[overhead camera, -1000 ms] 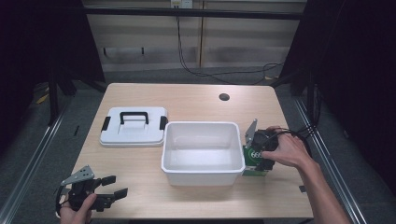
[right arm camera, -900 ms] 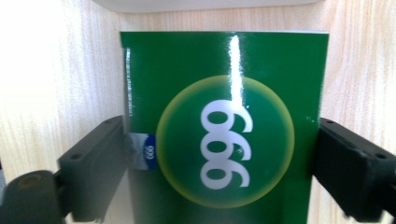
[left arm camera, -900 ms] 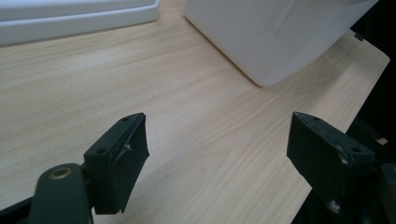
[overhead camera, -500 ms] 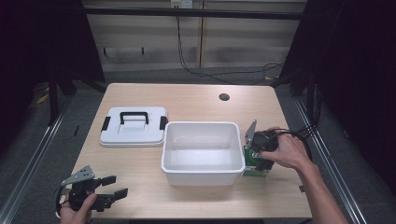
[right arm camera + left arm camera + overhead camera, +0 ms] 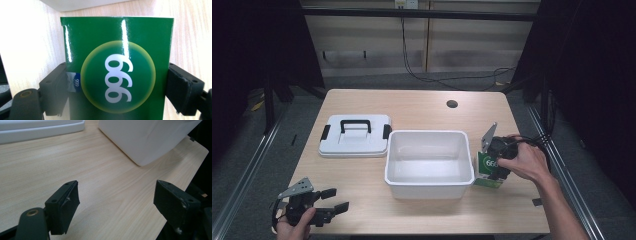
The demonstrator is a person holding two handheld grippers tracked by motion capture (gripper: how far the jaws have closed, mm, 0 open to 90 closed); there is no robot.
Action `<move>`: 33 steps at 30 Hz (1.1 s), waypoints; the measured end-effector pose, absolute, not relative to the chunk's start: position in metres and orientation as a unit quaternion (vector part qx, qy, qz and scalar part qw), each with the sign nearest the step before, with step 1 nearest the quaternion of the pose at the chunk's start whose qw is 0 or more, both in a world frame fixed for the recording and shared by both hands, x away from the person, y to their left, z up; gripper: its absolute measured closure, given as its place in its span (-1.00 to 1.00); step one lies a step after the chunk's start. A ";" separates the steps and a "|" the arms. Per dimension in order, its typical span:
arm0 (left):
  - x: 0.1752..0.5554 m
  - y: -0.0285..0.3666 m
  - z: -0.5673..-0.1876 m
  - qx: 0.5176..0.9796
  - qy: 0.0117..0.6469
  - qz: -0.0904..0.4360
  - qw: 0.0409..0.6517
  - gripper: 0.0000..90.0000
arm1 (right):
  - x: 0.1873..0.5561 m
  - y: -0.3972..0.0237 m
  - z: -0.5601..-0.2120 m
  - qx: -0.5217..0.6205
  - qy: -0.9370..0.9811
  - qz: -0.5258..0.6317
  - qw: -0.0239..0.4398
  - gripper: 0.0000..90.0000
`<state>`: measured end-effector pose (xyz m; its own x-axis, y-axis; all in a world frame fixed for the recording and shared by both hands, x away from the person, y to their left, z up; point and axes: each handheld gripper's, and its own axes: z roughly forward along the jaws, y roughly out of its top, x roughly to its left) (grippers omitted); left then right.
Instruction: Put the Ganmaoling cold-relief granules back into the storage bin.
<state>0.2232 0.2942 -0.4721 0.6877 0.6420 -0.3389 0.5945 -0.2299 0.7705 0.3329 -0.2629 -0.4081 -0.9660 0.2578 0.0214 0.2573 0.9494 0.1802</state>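
A green box (image 5: 117, 65) with white "999" on a yellow-ringed circle, a white bin (image 5: 430, 162), a pale wood-grain tabletop (image 5: 422, 107).

Glossy green carton (image 5: 117, 65), pale wood table (image 5: 422, 107)

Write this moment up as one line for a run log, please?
right tongs: shut on green box, beside white bin | left tongs: open, holding nothing, near table front edge | lid: off, left of bin
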 end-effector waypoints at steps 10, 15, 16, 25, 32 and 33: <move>0.223 0.294 -0.472 0.784 0.394 0.023 0.479 -0.54 | 0.329 -0.275 -0.400 0.157 0.981 0.117 -0.005 -0.65; 0.223 0.294 -0.472 0.784 0.395 0.023 0.479 -0.55 | 0.326 -0.281 -0.396 0.165 0.977 0.132 -0.006 -0.65; 0.223 0.294 -0.472 0.784 0.395 0.023 0.479 -0.55 | 0.325 -0.282 -0.395 0.166 0.977 0.133 -0.007 -0.65; 0.223 0.294 -0.472 0.784 0.395 0.024 0.478 -0.55 | 0.319 -0.295 -0.384 0.174 0.971 0.166 0.006 -0.65; 0.223 0.294 -0.472 0.784 0.395 0.023 0.479 -0.55 | 0.315 -0.303 -0.386 0.188 0.964 0.190 0.000 -0.65; 0.223 0.294 -0.472 0.784 0.394 0.023 0.479 -0.55 | 0.314 -0.305 -0.386 0.185 0.962 0.199 0.000 -0.65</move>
<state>0.2233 0.2939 -0.4722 0.6880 0.6408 -0.3407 0.5961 -0.2311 0.7689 0.3143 -0.3053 -0.3857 -0.9314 0.3565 0.0733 0.3563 0.8521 0.3833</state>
